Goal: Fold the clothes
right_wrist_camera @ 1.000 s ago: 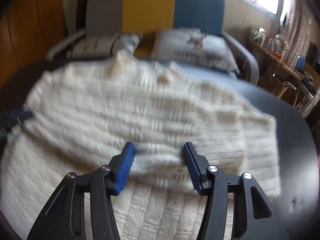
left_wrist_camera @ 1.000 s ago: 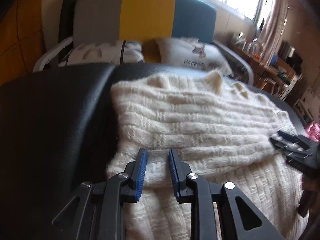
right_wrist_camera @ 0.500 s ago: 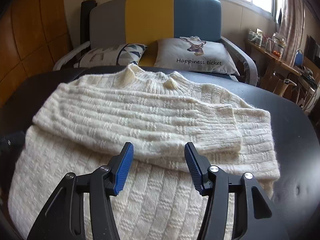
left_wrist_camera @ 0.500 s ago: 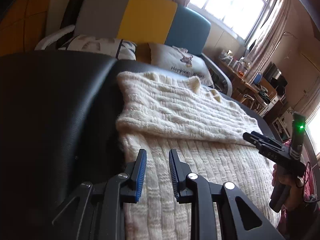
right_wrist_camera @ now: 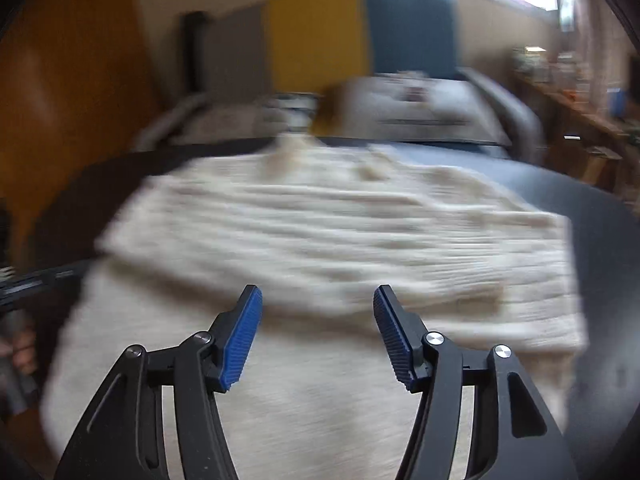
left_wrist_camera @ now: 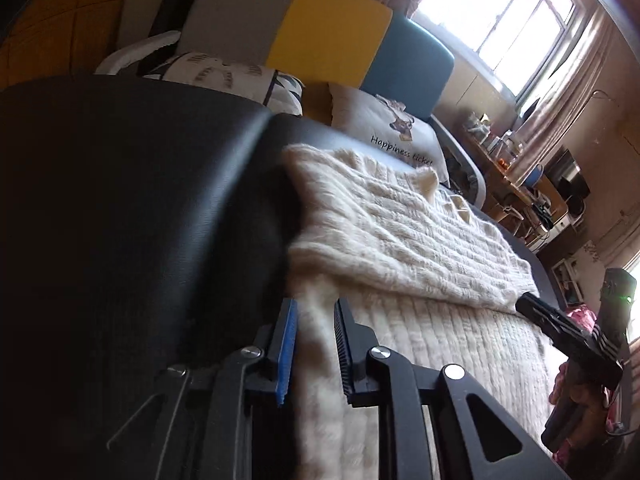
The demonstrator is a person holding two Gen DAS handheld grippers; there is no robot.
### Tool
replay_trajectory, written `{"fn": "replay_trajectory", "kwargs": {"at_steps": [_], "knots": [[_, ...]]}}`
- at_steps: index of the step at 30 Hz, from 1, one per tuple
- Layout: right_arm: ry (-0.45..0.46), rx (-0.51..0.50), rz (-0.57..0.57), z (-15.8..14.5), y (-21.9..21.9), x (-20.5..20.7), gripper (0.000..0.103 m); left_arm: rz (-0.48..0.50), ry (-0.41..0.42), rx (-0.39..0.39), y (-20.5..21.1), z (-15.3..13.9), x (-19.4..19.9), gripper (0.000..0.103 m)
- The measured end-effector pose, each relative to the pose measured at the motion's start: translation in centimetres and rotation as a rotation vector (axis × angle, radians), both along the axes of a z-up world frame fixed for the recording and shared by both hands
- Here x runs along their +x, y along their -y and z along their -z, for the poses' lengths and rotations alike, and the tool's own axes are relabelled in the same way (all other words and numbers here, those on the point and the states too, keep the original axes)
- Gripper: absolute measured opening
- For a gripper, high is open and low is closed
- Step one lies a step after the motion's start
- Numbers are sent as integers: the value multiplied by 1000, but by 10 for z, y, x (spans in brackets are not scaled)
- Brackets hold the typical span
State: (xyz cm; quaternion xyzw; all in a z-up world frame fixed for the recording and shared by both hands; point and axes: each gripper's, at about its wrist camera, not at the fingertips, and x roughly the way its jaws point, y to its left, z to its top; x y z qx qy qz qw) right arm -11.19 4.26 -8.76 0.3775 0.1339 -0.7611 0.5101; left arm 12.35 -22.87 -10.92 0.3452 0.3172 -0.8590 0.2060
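Closing, the left hand-held gripper [left_wrist_camera: 314, 344] now straddles the sweater [left_wrist_camera: 400, 232] edge; right hand-held gripper [right_wrist_camera: 318, 328] widens empty, blurred.

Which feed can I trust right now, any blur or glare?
Left wrist view: mostly sharp on the sweater, but the window is blown out and the black table falls into deep shadow. Right wrist view: sweater and sofa smeared by motion blur; only the right claw is crisp.

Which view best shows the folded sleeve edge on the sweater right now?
Left wrist view: the folded sleeve edge is sharp, lying across the sweater. The right wrist view shows the same fold face-on, but blurred by motion.
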Motion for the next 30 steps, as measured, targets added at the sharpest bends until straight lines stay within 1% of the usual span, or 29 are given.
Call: {"fn": "replay_trajectory", "kwargs": {"at_steps": [2,3,5,6,8,10,12,14,18,19,21,22,23,24,25,28,29,30], "knots": [[45,-32,-115,-5,6,27,61,24,-46,36,4,-7,12,19],[52,-30,-166,-5,13,43,61,43,-63,45,4,-11,14,19],[62,-18,-249,-1,25,73,61,87,-81,38,2,-17,11,19],[49,11,-261,4,30,84,61,108,-78,32,1,-18,5,19],[24,69,-287,15,41,105,61,151,-29,16,-3,-11,-16,19],[-2,124,-310,26,51,127,61,159,33,19,0,3,-33,19],[-33,141,-318,35,50,138,64,153,96,15,5,19,-47,15],[-65,139,-316,39,47,147,64,148,116,5,7,22,-53,15],[-21,132,-322,36,43,142,64,150,138,-20,4,16,-54,15],[19,125,-317,32,40,136,64,155,146,-31,2,14,-52,15],[71,86,-279,21,28,122,64,167,157,-55,-3,9,-48,18],[56,86,-247,18,20,114,64,176,167,-70,-9,9,-46,19],[28,116,-209,18,14,107,64,187,186,-86,-15,10,-44,19],[12,168,-169,25,8,97,64,191,197,-102,-21,10,-42,19],[25,198,-150,33,3,88,64,193,175,-106,-24,6,-42,19],[99,106,-138,23,-21,62,64,215,52,-85,-29,-15,-48,19],[93,81,-105,16,-28,50,64,218,27,-91,-28,-22,-56,21],[109,44,-62,10,-34,33,64,222,9,-97,-28,-28,-65,22]]}}
